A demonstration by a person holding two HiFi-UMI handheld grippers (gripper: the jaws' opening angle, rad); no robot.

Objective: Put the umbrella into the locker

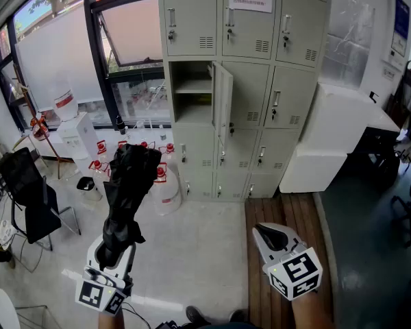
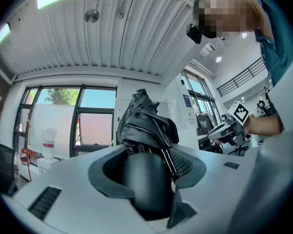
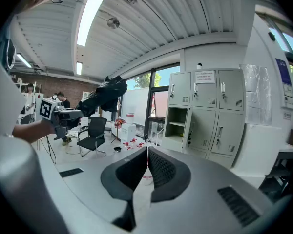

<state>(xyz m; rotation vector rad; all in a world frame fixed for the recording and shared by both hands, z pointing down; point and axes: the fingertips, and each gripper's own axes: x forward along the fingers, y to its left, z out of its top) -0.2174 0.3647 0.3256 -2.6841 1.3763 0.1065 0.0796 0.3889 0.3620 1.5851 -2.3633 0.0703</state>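
Two tools are in view. The left tool [image 1: 113, 256] pinches one black folded umbrella [image 1: 127, 190] by its lower end, with a jaw clamped on either side. The bunched canopy sticks out past the jaw tips, ahead of and above that tool. The right tool [image 1: 268, 237] has its jaws pressed together with nothing between them. It sits off to the left tool's right, clear of the umbrella.

One grey locker [image 1: 288, 94] stands ahead of both tools and well apart from them. It is three compartments across and four high. One compartment [image 1: 192, 108], in the second row of the left column, is open, with its door [image 1: 222, 105] swung out. The other eleven are shut. The open one lies ahead of the left tool, beyond the umbrella's tip, and one shelf crosses it. One black chair [image 1: 24, 184] stands to the left of the left tool.
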